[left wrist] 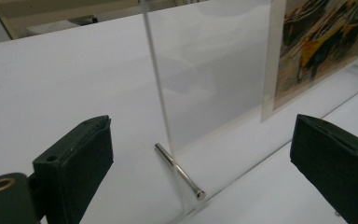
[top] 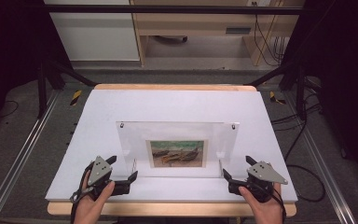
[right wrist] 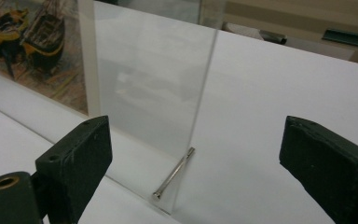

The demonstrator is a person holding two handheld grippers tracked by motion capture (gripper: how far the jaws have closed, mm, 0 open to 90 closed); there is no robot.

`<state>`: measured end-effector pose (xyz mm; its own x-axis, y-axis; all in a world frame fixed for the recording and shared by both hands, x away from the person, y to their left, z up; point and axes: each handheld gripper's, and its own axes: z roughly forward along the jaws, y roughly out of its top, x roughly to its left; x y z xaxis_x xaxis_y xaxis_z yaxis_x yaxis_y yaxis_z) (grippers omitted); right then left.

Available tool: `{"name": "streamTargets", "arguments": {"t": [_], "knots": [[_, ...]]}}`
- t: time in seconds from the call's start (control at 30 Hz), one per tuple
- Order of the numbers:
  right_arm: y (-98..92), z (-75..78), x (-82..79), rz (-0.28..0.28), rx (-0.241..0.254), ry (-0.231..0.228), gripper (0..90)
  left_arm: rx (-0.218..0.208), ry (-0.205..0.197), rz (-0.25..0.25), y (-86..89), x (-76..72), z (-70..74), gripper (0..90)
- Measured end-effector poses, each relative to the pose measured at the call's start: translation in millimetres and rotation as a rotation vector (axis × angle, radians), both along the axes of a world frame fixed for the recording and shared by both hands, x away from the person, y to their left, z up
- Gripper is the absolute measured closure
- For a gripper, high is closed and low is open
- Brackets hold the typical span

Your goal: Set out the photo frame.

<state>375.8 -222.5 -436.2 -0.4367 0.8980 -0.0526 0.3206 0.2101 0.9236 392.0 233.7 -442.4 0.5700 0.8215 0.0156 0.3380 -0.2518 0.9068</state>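
Left gripper [top: 122, 168] and right gripper [top: 237, 168] rest on the white worktop [top: 177, 105], jaws spread, one at each lower corner of the upright clear acrylic frame [top: 177, 148]. Frame holds a boat picture [top: 177, 153]; a metal pin [left wrist: 179, 171] passes through each lower corner.

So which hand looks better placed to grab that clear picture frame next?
Neither clearly. The left gripper and right gripper both sit open at the clear acrylic picture frame's bottom corners, each straddling a side edge and a silver metal pin. Probably both together.
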Motion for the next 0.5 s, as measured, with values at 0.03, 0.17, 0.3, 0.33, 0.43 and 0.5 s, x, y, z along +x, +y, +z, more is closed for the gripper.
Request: {"name": "streamTargets", "arguments": {"t": [0.03, 0.17, 0.3, 0.33, 0.43, 0.5], "knots": [[-2.2, 0.4, -0.9, -0.008, 0.007, -0.002, 10.5, -0.001, -0.003, 0.006, 2.8, 0.1, 0.4, 5.4], [-10.0, 1.0, -5.3, -0.041, 0.017, -0.013, 12.0, 0.009, -0.012, 0.049, 16.4, 0.5, 2.6, 5.4], [-16.8, 0.4, -9.8, -0.067, 0.013, -0.020, 13.8, 0.003, -0.012, 0.098, 34.2, 0.9, 3.7, 5.5], [-18.9, 0.0, -10.6, -0.073, 0.013, -0.021, 13.9, -0.002, -0.013, 0.114, 39.0, 1.2, 4.0, 5.5], [-25.4, -1.3, -12.0, -0.093, 0.018, -0.014, 14.6, 0.001, -0.015, 0.145, 54.1, 2.5, 4.9, 5.6], [-30.5, -2.9, -11.1, -0.108, 0.027, 0.001, 14.6, -0.007, -0.009, 0.166, 63.2, 3.6, 4.6, 5.6]]}}
